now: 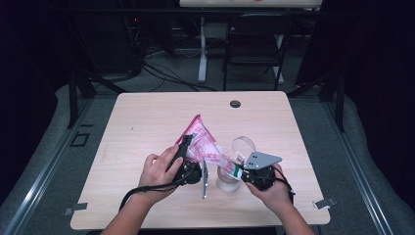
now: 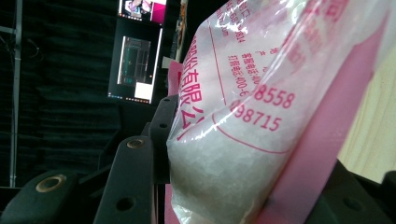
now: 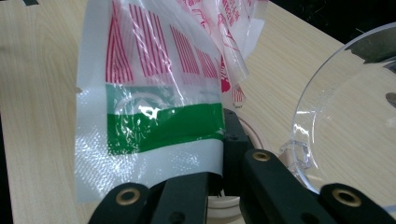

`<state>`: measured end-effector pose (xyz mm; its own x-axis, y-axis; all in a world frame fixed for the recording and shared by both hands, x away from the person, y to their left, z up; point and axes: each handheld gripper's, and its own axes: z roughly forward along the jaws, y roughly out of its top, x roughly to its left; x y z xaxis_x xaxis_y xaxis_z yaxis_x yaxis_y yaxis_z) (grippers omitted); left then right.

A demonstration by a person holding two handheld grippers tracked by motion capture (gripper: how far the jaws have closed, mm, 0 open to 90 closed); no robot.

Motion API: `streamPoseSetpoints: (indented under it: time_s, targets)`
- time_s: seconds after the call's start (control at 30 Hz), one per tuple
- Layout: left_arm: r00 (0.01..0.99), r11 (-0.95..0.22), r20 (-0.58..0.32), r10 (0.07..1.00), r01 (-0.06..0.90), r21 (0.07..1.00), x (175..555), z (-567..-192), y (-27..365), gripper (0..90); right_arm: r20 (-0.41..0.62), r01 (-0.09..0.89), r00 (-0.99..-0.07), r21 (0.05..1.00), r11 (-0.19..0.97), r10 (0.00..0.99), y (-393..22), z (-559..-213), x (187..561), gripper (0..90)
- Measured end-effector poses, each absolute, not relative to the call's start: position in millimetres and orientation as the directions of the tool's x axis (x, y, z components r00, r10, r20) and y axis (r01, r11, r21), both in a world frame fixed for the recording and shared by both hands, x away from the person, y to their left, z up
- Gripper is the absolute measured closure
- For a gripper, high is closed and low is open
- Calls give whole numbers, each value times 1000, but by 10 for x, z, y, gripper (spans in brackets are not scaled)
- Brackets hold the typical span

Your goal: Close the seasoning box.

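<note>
- You held the pink-and-white plastic bag [image 1: 201, 142] above the middle of the bench [image 1: 147, 127], between your two grippers.
- Your left gripper [image 1: 186, 147] gripped the fuller part of the bag; in the left gripper view the fingers [image 2: 133, 182] pressed on both sides of the bag [image 2: 233, 140], which was swollen there with white grains.
- The pink edge strip of the bag ran slanted across that view, on the right side of the white filling.
- Your right gripper [image 1: 240, 171] was closed on the thin end of the bag, the end with a green band [image 3: 163, 126].
- In the right gripper view its fingers [image 3: 187, 191] were shut together on the bottom edge of the film, and the film stood up from them.
- A clear plastic container [image 1: 228, 180] stood on the bench just under the right end of the bag, between your two hands.
- A clear round lid [image 1: 243, 145] was just behind the right gripper; in the right gripper view its curved clear edge [image 3: 327, 116] was close to the right of the fingers.
- Your left hand [image 1: 159, 171] and your right hand [image 1: 276, 191] were both low, near the front edge of the bench.
</note>
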<state>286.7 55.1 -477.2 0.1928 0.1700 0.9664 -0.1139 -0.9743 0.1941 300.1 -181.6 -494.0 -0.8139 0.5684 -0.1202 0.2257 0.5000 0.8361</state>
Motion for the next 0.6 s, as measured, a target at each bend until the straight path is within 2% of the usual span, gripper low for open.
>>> streamPoseSetpoints:
  time_s: [0.6]
  targets:
    - [187,-974,968,169,-116,193,2869,-4767,548,592,-119,225,-814,838,497,569,-1811,-4950,3003,900]
